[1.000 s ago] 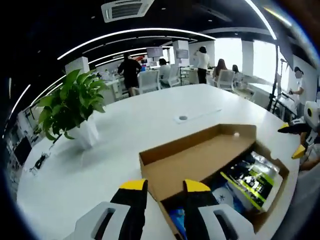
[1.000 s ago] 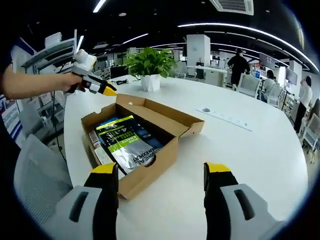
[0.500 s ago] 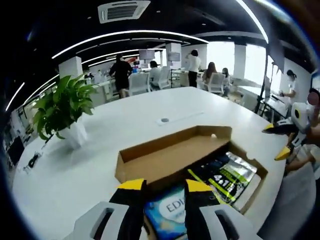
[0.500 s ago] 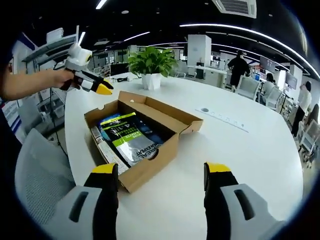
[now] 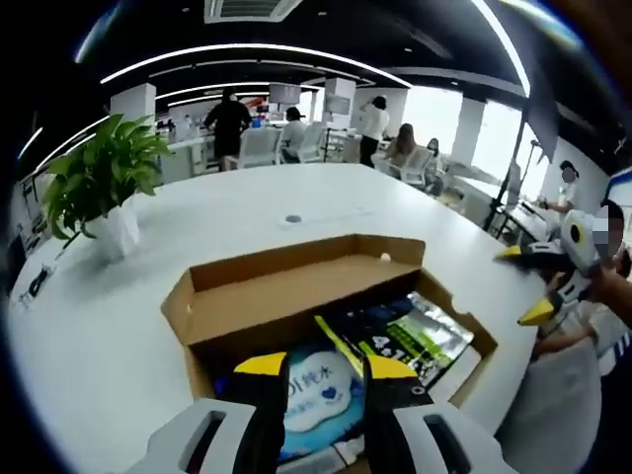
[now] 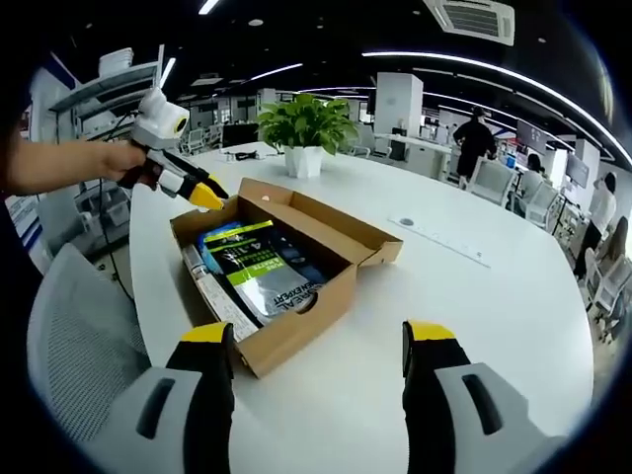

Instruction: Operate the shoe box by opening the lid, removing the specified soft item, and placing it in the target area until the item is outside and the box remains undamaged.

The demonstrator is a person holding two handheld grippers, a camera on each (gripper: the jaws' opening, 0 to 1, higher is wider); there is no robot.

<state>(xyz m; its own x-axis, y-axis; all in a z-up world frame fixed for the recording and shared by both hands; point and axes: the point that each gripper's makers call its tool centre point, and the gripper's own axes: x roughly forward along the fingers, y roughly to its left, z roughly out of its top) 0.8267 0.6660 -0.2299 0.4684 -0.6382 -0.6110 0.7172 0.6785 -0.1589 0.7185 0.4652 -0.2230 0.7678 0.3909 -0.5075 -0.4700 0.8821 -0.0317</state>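
Open-plan office behind, strip lights overhead; work surface is a large white table [image 6: 513,296] with a potted plant [image 6: 304,128] near its far edge. Shoe box [image 6: 296,306] sits on the table near the corner, lid [image 5: 296,286] already folded back flat and joined along the long far side. Contents visible: a blue-and-white soft pack [image 5: 321,390] at the near end in the left gripper view, a dark pouch with green stripe [image 6: 259,272] lying flat over most of the interior, and a narrow flat item [image 6: 212,296] along one side wall; which of these is the specified item cannot be told from the task line, though the soft pack is my likely candidate. Left gripper [image 5: 321,367] hangs over the box end directly above the soft pack, jaws close together with only a narrow gap, nothing between them as far as the fisheye allows me to judge. Right gripper [image 6: 319,341] is held back from the box, off its near corner, jaws spread wide, empty. Handling judgement: the pack looks light, compressible, film-wrapped, so probably slippery; a pinch across a raised edge or seam should hold better than pressing on the flat face. Cardboard walls are thin and would crease if a jaw levers against them, so lift straight up. Box is light and may slide; the right gripper could steady the near wall.
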